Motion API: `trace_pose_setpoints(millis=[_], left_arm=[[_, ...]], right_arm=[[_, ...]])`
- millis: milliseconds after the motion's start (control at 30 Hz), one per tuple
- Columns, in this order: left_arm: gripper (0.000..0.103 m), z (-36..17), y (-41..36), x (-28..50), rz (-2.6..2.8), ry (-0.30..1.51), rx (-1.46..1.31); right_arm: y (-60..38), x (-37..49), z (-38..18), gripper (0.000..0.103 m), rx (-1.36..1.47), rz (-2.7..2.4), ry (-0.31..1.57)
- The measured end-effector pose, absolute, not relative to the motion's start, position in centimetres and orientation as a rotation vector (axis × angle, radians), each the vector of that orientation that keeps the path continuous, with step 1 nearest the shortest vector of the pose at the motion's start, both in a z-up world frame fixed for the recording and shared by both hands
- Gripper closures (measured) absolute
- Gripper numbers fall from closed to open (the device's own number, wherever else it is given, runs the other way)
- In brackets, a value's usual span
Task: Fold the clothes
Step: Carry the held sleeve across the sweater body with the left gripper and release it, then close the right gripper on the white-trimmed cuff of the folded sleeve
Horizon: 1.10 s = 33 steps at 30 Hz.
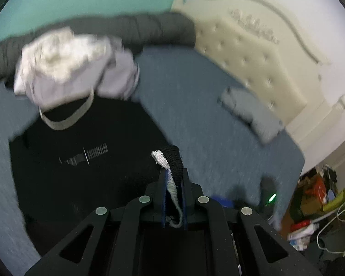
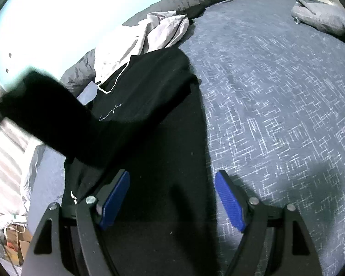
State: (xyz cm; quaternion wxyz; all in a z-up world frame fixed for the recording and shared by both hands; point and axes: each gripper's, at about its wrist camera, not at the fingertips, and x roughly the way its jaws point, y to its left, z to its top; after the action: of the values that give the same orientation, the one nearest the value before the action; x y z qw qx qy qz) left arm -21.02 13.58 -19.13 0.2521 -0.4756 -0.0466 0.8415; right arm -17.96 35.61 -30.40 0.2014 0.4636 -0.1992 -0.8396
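Left wrist view: we saw the left gripper (image 1: 172, 172) clamped on a cuff (image 1: 170, 161) of the black top (image 1: 80, 161), which lay flat on the bed (image 1: 207, 115), up-left of it. Our right gripper (image 2: 172, 197), jaws wide and empty, hovered nearer, over its hem.

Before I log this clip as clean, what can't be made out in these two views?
- Black sweatshirt, left wrist view: chest print smeared by motion blur; hem hidden behind the left tongs.
- Pale garments, left wrist view: blurred, count unclear.
- Knit edge clamped in the left tongs: which part of which garment is unclear.
- Right wrist view: dark blurred sleeve covers the sweatshirt's left side; the open right tongs hide its near edge.
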Motion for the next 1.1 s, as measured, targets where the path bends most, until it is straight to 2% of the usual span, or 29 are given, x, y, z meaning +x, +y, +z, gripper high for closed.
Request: trace_pose_setpoints(millis=[67,100,133,200,367,600,767,1033,1100], left_arm=[[0.088,-21.3,13.5,-20.4,2.275,-0.158,-1.333],[0.078,-22.0,13.3,-20.2,2.272,-0.182,-1.343],[0.062,-22.8,13.1,-19.9,2.269,-0.206,-1.352],[0.052,-23.7,12.5,-19.4,2.268,-0.251,-1.358],[0.052,-24.4,9.2,-17.9,2.325,-0.273,-1.363],[0.052,-27.9,1.2,-15.8,2.437,-0.403,-1.428],[0.052,-30.5,-3.0,-14.5,2.521,-0.461,-1.462],[0.052,-33.2,-5.7,-13.3,2.589,-0.513,-1.474],[0.052,-33.6,-5.9,-13.1,2.606,-0.506,-1.478]], right_arm=[[35.7,-18.0,-30.4,0.025,1.291,-2.335,-0.574],[35.7,-18.0,-30.4,0.025,1.286,-2.326,-0.586],[35.7,-18.1,-30.4,0.025,1.28,-2.318,-0.599],[35.7,-18.1,-30.3,0.025,1.265,-2.307,-0.613],[35.8,-18.4,-30.1,0.025,1.241,-2.294,-0.64],[35.6,-18.6,-30.3,0.025,1.21,-2.257,-0.677],[33.8,-18.6,-29.6,0.025,1.167,-2.252,-0.587],[31.5,-19.4,-31.4,0.026,1.257,-2.265,-0.461],[31.4,-19.4,-31.6,0.03,1.266,-2.273,-0.439]])
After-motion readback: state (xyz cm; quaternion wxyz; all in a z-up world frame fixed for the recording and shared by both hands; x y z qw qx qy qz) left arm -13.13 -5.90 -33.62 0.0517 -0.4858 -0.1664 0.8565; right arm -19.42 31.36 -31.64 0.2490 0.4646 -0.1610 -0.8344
